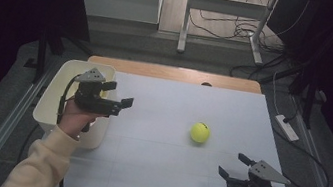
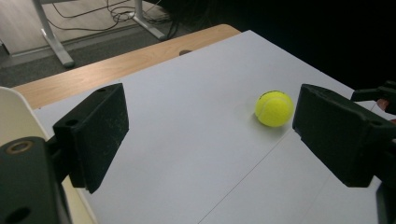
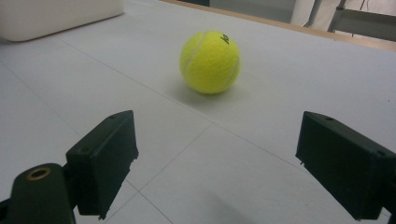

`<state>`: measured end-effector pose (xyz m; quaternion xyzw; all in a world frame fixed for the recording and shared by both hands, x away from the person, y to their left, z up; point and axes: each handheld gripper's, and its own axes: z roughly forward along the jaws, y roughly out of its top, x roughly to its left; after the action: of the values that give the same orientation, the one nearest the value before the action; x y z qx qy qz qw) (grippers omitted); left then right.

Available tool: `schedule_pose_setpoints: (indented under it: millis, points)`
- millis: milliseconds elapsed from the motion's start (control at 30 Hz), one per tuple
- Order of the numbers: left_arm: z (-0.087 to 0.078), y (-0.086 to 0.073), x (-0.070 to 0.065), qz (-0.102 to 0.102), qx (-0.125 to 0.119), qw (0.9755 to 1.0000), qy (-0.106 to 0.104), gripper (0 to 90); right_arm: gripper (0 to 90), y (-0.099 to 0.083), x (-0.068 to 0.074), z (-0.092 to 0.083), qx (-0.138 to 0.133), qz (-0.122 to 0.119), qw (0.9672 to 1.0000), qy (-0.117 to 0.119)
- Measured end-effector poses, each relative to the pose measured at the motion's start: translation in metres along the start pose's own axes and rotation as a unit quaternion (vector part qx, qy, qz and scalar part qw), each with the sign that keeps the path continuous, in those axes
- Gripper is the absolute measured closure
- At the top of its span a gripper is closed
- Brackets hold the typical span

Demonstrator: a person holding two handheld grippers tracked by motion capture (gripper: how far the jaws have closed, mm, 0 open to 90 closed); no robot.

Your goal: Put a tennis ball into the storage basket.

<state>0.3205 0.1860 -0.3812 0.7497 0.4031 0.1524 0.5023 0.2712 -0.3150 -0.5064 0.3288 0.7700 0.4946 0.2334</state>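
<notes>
While my right jaws (image 1: 233, 166) stand wide apart with nothing between them, low over the near right part of the white surface (image 1: 152, 172), the tennis ball (image 1: 200, 132) sits alone ahead of them, right of the middle of the surface and clear of everything else. Through the right gripper view it lies (image 3: 210, 61) straight ahead, centred between the two black jaws, resting free on the sheet. My left jaws (image 1: 119, 94) are parted and empty too, held above the right edge of the cream bin (image 1: 52, 96) at the left side and pointing across towards the ball (image 2: 274, 108).

I judge the ball light and springy, with a fuzzy felt cover that should grip well against the pads. Being round, it will roll at the first nudge from one side, so both pads ought to meet it together. I would take hold across its widest part, at mid-height, squeezing only enough to dent the felt slightly.
</notes>
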Motion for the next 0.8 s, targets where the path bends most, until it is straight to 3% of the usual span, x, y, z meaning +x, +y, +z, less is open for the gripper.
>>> schedule_pose_setpoints:
  millis: [800]
  points:
    - [0.024,0.006,-0.023,0.018,0.014,0.9991,-0.036,11.8,12.2,0.0,-0.001,0.0,-0.002,0.01,1.0,-0.001]
